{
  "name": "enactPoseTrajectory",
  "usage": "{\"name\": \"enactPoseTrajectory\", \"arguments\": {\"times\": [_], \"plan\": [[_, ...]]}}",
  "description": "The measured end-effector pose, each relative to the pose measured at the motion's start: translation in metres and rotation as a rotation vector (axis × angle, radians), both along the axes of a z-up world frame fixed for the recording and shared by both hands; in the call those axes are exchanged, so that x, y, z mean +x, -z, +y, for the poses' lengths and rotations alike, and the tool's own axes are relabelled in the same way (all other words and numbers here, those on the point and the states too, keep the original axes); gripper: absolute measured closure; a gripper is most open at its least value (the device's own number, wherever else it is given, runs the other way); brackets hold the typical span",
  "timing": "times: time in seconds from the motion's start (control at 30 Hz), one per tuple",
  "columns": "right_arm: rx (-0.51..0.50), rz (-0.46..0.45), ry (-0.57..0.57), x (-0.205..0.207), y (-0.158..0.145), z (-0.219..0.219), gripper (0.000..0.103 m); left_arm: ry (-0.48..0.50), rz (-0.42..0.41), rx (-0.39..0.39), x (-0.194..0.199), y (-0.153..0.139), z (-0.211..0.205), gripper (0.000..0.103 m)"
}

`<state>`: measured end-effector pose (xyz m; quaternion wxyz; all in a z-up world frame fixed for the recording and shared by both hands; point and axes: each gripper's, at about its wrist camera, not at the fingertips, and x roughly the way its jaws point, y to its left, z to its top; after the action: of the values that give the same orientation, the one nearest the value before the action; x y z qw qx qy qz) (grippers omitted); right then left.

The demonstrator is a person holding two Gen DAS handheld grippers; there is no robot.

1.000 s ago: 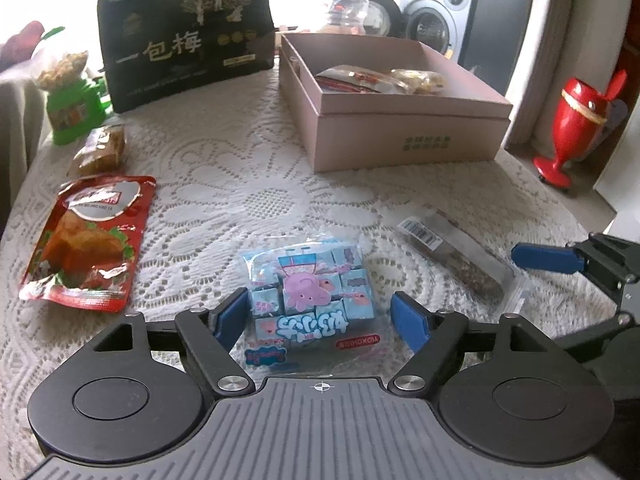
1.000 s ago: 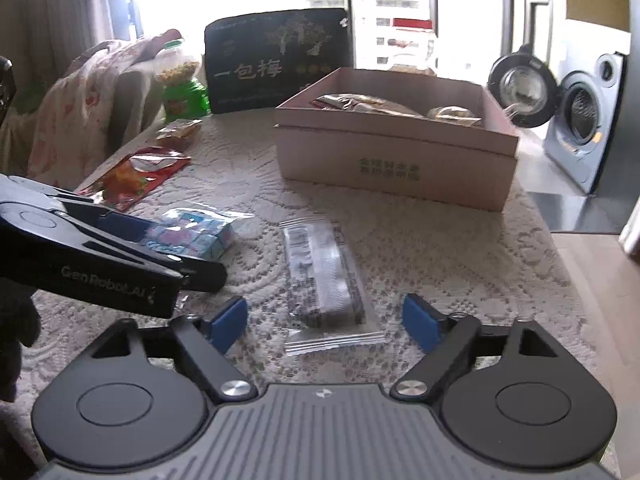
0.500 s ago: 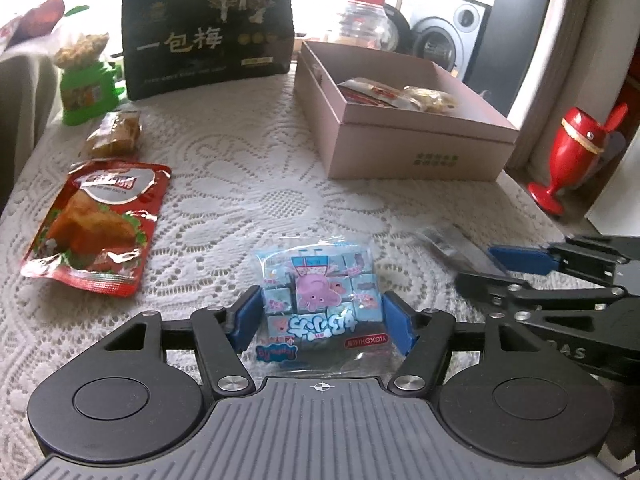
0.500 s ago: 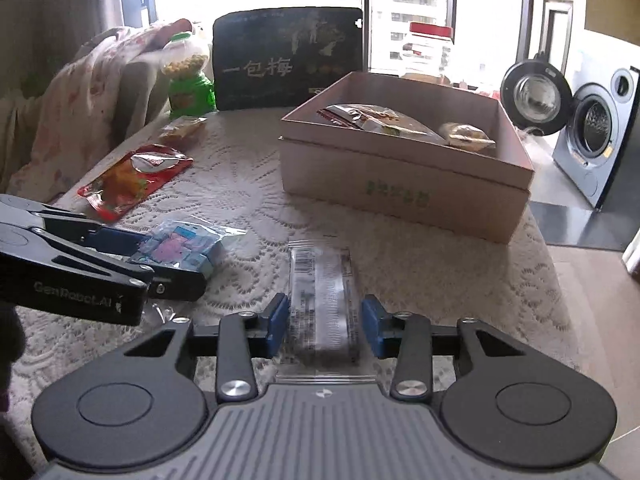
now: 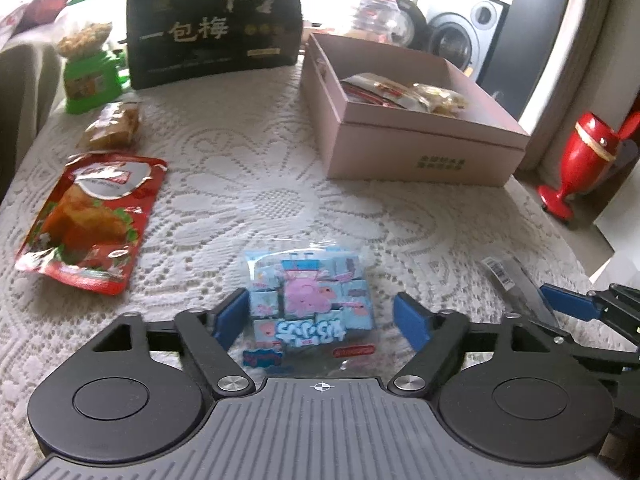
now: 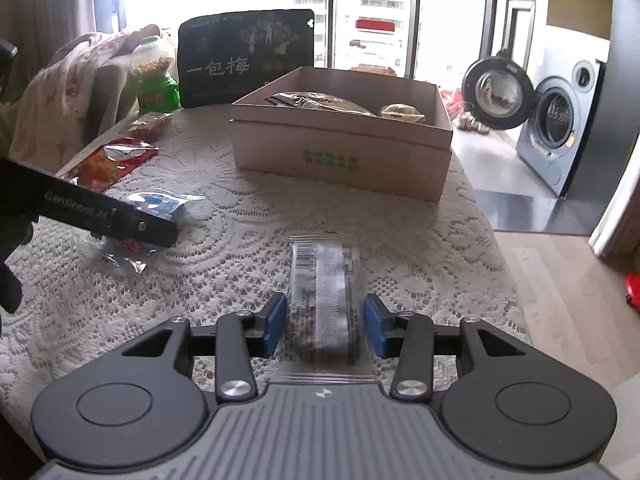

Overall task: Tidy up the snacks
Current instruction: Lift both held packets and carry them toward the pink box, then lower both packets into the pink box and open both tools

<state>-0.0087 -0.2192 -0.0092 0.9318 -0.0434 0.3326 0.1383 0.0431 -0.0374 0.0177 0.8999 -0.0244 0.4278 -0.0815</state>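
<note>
A blue candy bag point(image 5: 312, 304) with a pink cartoon figure lies on the lace cloth between the fingers of my left gripper point(image 5: 320, 316). The left pad touches it; a gap shows at the right pad. The bag also shows in the right wrist view point(image 6: 160, 206). My right gripper point(image 6: 325, 326) has both pads against a long clear snack packet point(image 6: 322, 300), seen in the left view point(image 5: 516, 284). The pink open box point(image 5: 420, 152) point(image 6: 340, 152) stands further back with several snacks inside.
A red pouch point(image 5: 92, 220), a small brown snack point(image 5: 112, 128), a green candy jar point(image 5: 90, 76) and a black bag point(image 5: 216, 24) are on the left and back. A red vase point(image 5: 580, 160) stands on the floor right. The table edge point(image 6: 496, 240) is right.
My left gripper closed around the blue bag, then widened again on its right side. My right gripper closed from wide open onto the clear packet. Both views tilted slightly.
</note>
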Motion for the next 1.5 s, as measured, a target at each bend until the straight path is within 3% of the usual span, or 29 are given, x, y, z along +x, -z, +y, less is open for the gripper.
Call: {"name": "enactPoseTrajectory", "arguments": {"times": [0.17,0.33,0.37,0.6,0.87,1.0,1.23,1.37,1.5], "plan": [[0.05,0.029,0.002,0.007,-0.002,-0.006,0.058,0.016,-0.01,0.047,0.0,0.002,-0.009,0.014],[0.126,0.054,0.029,0.018,-0.004,-0.014,0.058,0.007,-0.023,0.072,-0.002,0.001,-0.008,0.025],[0.123,0.054,0.031,0.019,-0.004,-0.014,0.058,0.006,-0.027,0.076,-0.002,0.0,-0.008,0.03],[0.062,0.04,-0.01,0.013,-0.013,-0.008,0.065,0.044,-0.033,0.031,-0.013,-0.006,-0.007,0.037],[0.073,-0.034,-0.018,-0.002,-0.047,-0.022,0.066,0.15,-0.084,0.028,-0.035,-0.026,-0.033,0.037],[0.081,-0.103,-0.033,0.001,-0.078,-0.031,0.066,0.202,-0.141,-0.014,-0.034,-0.051,-0.041,0.037],[0.142,-0.203,0.026,0.061,-0.145,-0.067,0.066,0.216,-0.302,-0.094,0.027,-0.106,-0.048,0.037],[0.167,-0.19,0.085,0.112,-0.166,-0.086,0.066,0.212,-0.274,-0.197,0.091,-0.11,-0.062,0.037],[0.157,-0.164,0.121,0.146,-0.165,-0.095,0.066,0.181,-0.177,-0.255,0.155,-0.079,-0.079,0.037]]}}
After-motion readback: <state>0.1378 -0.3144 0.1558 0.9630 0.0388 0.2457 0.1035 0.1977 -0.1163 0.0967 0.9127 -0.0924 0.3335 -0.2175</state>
